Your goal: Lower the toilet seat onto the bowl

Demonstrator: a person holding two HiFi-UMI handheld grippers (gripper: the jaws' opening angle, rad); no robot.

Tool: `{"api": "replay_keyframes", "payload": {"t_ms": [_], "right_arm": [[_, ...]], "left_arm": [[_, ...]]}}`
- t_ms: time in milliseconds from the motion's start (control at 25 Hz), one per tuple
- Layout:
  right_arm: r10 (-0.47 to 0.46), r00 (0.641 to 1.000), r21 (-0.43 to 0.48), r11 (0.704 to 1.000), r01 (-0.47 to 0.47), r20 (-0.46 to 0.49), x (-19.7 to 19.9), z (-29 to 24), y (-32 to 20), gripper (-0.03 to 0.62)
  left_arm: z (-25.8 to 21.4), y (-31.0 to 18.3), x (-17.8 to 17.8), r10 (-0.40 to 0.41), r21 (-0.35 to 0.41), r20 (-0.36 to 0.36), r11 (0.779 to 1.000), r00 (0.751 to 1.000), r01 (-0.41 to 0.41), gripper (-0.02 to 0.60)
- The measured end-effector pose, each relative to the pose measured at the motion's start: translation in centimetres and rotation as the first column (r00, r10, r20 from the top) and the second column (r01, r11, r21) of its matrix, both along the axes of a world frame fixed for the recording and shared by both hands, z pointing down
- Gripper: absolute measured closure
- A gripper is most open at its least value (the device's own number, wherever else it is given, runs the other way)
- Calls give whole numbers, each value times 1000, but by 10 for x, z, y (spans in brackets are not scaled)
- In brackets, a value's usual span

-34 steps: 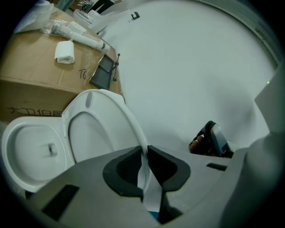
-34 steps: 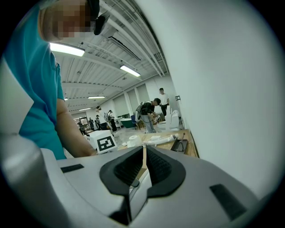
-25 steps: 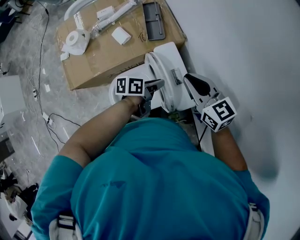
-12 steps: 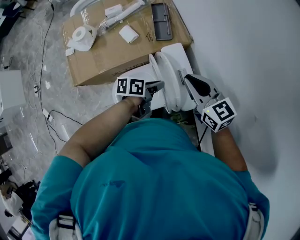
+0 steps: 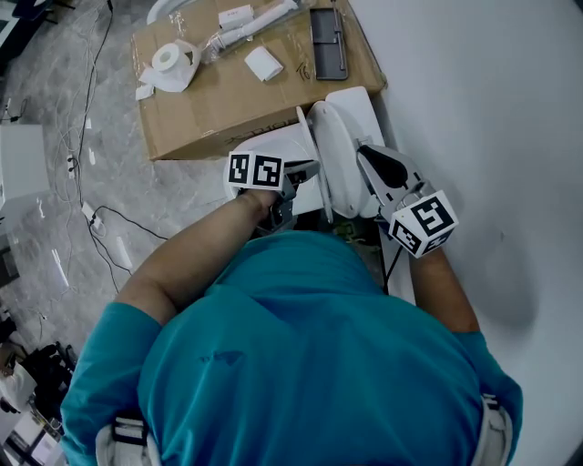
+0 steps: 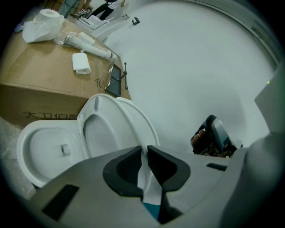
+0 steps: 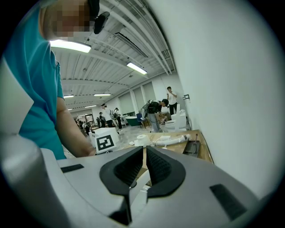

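One toilet, two grippers, one box. The seat (image 5: 332, 168) stands raised at upper centre of the head view, between the grippers, with the open bowl (image 5: 266, 147) to its left. The left gripper (image 5: 308, 168) is clamped on the seat's white rim. The right gripper (image 5: 369, 157), clenched to a slit, sits just right of it by the wall (image 5: 474, 109). The box (image 5: 182, 123), upper left beside the bowl, carries one roll (image 5: 168, 59), one tube (image 5: 255, 25), one pack (image 5: 264, 64) and one tray (image 5: 328, 41).

white toilet seat (image 6: 98, 100) raised, tilted, beside open bowl (image 6: 22, 147)
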State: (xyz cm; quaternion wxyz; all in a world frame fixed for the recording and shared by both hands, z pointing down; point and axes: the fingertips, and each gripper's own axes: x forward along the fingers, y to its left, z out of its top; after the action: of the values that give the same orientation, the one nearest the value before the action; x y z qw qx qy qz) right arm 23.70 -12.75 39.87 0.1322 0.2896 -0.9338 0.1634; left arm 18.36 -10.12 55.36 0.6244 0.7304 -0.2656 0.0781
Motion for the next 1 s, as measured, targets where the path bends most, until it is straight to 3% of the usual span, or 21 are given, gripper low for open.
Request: {"api": "replay_keyframes", "payload": {"t_ms": [1000], "right_arm": [[-72, 997, -9, 997, 72, -10, -56, 3, 8, 594]], "left_arm": [[9, 23, -53, -34, -15, 3, 999, 999, 34, 532]]}}
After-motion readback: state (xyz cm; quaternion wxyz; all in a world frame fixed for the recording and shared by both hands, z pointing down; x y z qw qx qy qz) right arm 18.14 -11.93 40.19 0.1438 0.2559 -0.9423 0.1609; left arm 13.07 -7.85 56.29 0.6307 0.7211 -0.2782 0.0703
